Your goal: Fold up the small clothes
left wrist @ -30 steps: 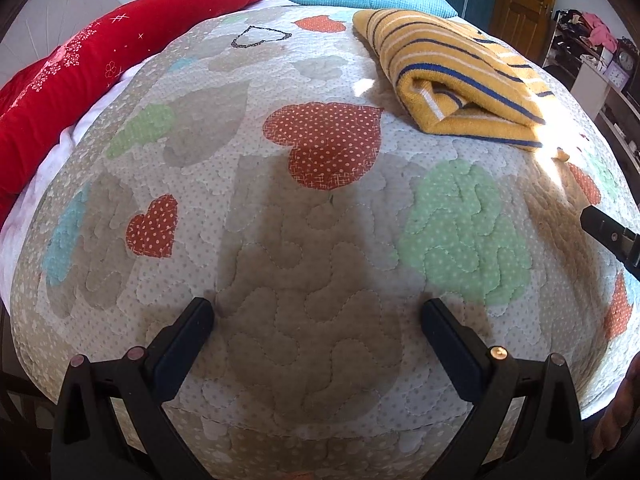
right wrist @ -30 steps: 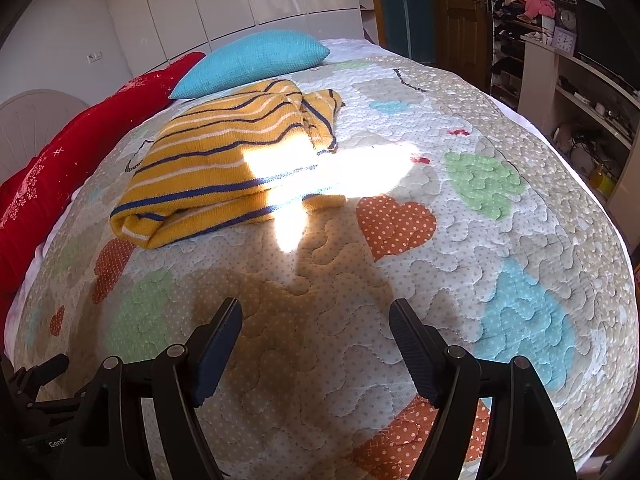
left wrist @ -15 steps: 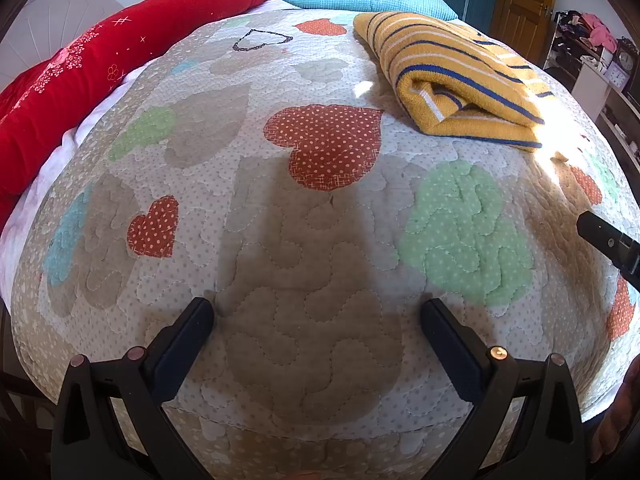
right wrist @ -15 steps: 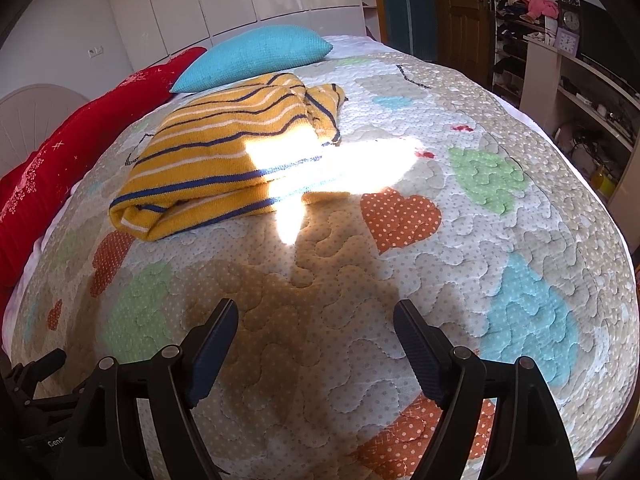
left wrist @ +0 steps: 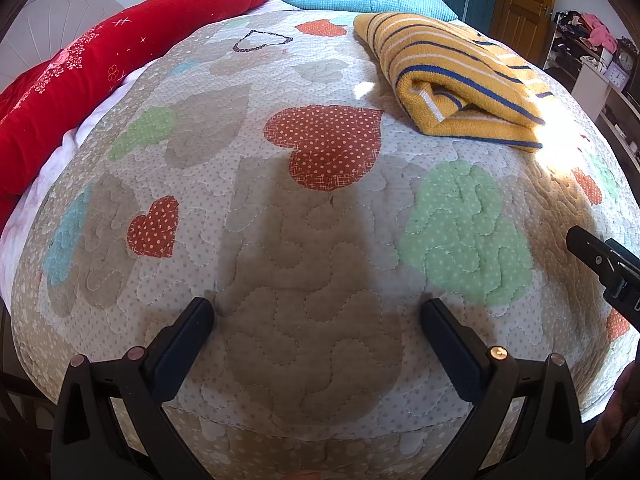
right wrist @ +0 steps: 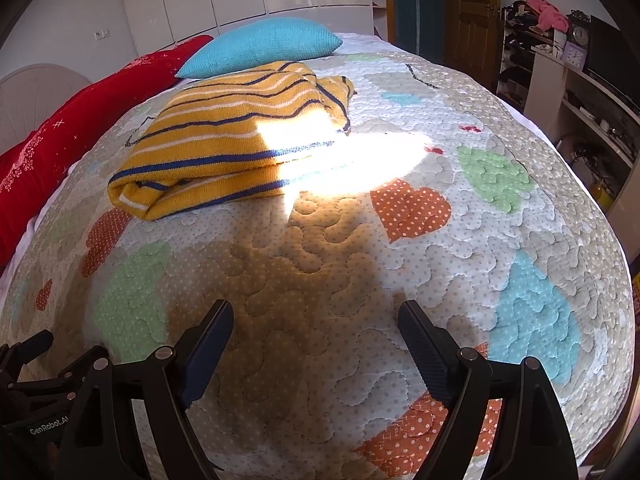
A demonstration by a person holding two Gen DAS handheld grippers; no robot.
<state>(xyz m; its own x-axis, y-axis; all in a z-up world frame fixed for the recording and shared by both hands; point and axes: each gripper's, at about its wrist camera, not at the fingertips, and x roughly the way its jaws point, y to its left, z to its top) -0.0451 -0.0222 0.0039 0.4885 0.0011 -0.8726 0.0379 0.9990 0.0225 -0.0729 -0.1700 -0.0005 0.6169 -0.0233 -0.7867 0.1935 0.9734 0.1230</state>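
A yellow knitted garment with blue and white stripes (left wrist: 452,80) lies folded on the quilted bedspread (left wrist: 312,240), far right in the left wrist view. In the right wrist view the garment (right wrist: 224,140) lies ahead and to the left, partly in a sun patch. My left gripper (left wrist: 316,316) is open and empty over the near part of the bed. My right gripper (right wrist: 314,316) is open and empty, well short of the garment. A fingertip of the right gripper shows at the right edge of the left wrist view (left wrist: 600,256).
A red bolster (left wrist: 92,76) runs along the bed's left side and a turquoise pillow (right wrist: 260,46) lies at the head. Shelves with clutter and a clock (right wrist: 576,40) stand to the right. A wooden door (right wrist: 472,12) is behind.
Both grippers have moved slightly forward over the bed toward the garment; it appears a little nearer. Both stay open and empty.
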